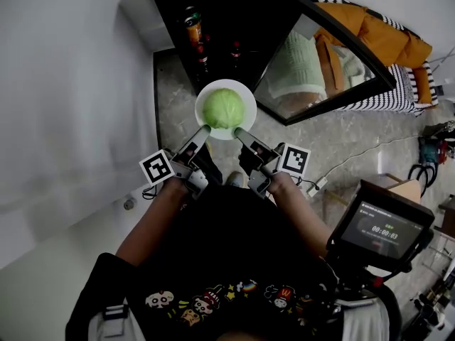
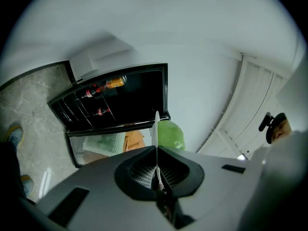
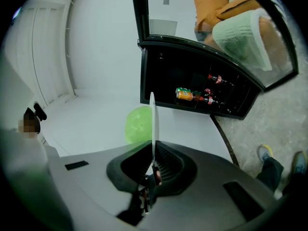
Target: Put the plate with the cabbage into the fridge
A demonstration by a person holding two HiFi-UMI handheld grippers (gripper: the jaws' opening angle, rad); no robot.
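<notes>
At frame centre, the left gripper (image 1: 203, 129) and right gripper (image 1: 239, 131) each have their jaws pinched on the near rim of the white plate (image 1: 246, 99). The cabbage (image 1: 223, 108) sits on it. The open black fridge (image 1: 238, 13) stands beyond, at upper centre.

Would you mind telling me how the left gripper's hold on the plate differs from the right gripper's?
The left gripper clamps the plate at its near-left rim, the right gripper at its near-right rim. In the left gripper view the cabbage shows right of the plate's edge; in the right gripper view, left of it. Both are shut on the rim and point toward the open fridge.
</notes>
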